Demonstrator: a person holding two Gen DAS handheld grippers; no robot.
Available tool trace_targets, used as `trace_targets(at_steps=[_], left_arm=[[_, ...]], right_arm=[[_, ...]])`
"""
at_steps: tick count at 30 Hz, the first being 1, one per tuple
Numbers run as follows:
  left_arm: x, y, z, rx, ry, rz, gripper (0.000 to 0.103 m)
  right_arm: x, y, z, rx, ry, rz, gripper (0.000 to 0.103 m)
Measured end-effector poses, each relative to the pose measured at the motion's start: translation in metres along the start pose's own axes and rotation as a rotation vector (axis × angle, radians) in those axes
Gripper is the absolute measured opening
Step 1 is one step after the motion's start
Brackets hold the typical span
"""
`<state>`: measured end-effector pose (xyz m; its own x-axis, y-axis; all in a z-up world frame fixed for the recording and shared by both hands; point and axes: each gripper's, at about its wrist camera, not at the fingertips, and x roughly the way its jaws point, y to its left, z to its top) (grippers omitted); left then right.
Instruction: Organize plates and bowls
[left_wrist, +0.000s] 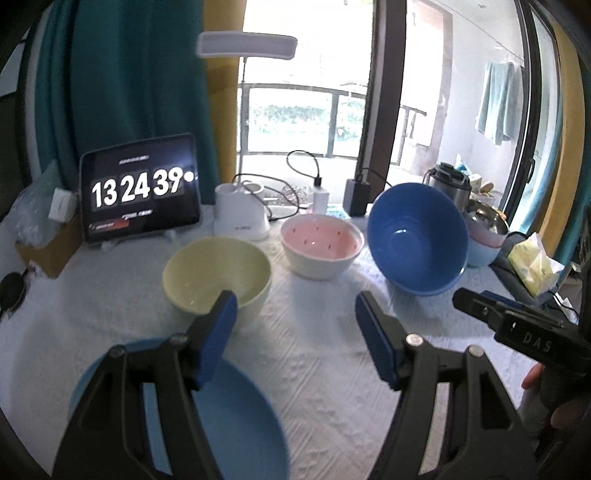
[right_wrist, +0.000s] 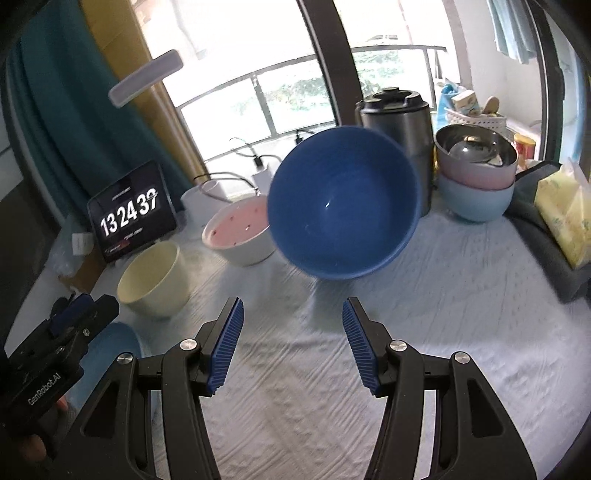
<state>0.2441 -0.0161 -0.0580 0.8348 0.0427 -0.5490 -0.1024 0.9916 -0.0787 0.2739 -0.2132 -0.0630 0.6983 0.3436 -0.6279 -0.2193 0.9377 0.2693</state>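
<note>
Round glossy blue bowl (right_wrist: 343, 206) tilted; ribbed white cloth (right_wrist: 443, 314)

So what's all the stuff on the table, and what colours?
Tilted dark blue bowl: 1, centre right.
Pale yellow bowl: 1, left.
Pink-inside white bowl: 1, back centre.
Light blue plate: 1, near left.
Stacked bowls: 3, steel, pink, light blue, far right.
Black clock tablet: 1, back left.
White desk lamp: 1, back.
Dark steel jug: 1, back right.
Yellow tissue pack: 1, right edge.
White tablecloth: 1.
Left hand-held gripper: open.
Right hand-held gripper: open.
</note>
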Motion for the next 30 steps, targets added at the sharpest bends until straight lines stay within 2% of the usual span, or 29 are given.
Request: trace_targets(at_steps=[14, 20, 30], left_arm=[[0.055, -0.030, 0.027, 0.042, -0.019, 0.000, 0.068], [0.081, -0.043, 0.035, 0.034, -0.026, 0.028, 0.068], [0.132, -0.049, 0.033, -0.020, 0.082, 0.054, 0.068]], right_arm=[[0.026, -0.033, 0.034, 0.013, -0.028, -0.032, 0.059], [0.044, -0.048, 0.046, 0.037, -0.035, -0.046, 0.059], [0.073, -0.067, 0.055, 0.082, -0.026, -0.060, 0.059]])
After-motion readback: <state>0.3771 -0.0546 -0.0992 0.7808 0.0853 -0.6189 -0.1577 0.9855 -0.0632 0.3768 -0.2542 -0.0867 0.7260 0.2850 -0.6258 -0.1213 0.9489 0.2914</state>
